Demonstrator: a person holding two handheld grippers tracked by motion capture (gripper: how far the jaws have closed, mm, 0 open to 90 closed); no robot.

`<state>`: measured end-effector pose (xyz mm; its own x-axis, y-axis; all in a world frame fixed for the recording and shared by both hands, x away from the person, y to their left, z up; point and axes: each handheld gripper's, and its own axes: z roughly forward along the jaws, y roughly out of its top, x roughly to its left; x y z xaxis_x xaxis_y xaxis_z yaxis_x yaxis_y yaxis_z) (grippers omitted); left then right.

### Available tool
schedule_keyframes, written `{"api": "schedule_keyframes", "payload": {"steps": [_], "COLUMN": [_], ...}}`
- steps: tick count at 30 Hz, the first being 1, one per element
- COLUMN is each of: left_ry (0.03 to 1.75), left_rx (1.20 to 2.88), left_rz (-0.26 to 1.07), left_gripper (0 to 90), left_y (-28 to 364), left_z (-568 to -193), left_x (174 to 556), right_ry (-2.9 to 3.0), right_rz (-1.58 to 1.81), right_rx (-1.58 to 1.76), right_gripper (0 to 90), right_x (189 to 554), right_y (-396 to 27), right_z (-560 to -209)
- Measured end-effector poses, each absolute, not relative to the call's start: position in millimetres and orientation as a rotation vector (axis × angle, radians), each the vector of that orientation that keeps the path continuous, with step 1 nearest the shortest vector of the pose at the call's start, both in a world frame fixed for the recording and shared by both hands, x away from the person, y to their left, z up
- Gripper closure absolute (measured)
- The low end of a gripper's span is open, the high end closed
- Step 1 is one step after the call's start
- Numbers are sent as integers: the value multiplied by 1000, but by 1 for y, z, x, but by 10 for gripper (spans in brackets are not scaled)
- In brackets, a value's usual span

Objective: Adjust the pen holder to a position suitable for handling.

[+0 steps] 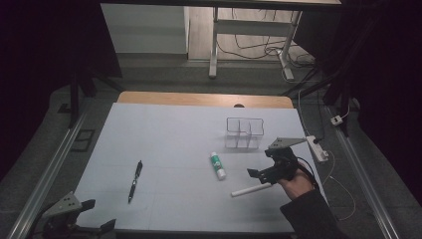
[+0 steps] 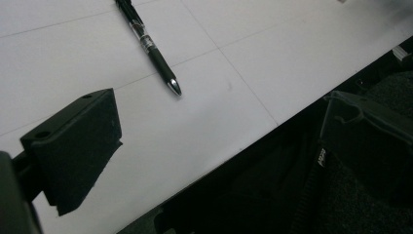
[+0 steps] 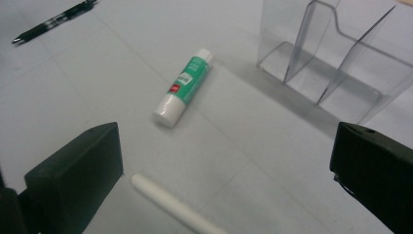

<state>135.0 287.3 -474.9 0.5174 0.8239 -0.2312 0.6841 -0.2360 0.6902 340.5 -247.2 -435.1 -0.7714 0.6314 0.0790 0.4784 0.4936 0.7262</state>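
The white stick (image 1: 251, 190) lies flat on the desk (image 1: 169, 134), near the front right corner, its long axis running roughly parallel to the front edge with the right end slightly farther back. In the right gripper view the white stick (image 3: 175, 207) sits on the surface between the two black jaws, closer to the left one, touching neither.

The right gripper (image 1: 260, 174) hovers just above the right end of the stick, held by a hand (image 1: 297, 183) that enters from the front right corner of the desk. Its jaws are spread wide, with nothing between them but the stick below.

Just beyond the stick, toward the desk's middle, a glue stick (image 1: 217, 166) with a green label lies on its side, apart from the white stick. The same glue stick (image 3: 183, 87) appears ahead of the right gripper's jaws. Behind it, toward the far right corner, stands a clear plastic organiser (image 1: 243, 133) with upright dividers.

A black pen (image 1: 135, 180) lies left of centre, well apart from the other items, pointing toward the front edge.

The left gripper (image 1: 79, 219) is at the front left corner, over the front edge of the desk. Its jaws are spread and hold nothing; the pen (image 2: 149, 46) lies ahead of them.
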Motion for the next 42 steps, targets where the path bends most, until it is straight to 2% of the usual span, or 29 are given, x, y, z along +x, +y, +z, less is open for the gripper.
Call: {"api": "schedule_keyframes", "payload": {"steps": [26,34,42], "left_ry": [1224,1222,1221], "left_rx": [1988,1991,1991], "left_rz": [229,229,228], "left_gripper": [17,17,17], "left_y": [287,287,287], "left_z": [-475,-475,-475], "left_x": [135,136,136], "right_ry": [2586,2621,2675], "right_rz": [961,947,902], "right_rx": [901,858,796], "right_gripper": [2,87,269], "right_x": [413,433,450], "right_y": [-230,-222,-211], "right_z": [-423,-416,-420]}}
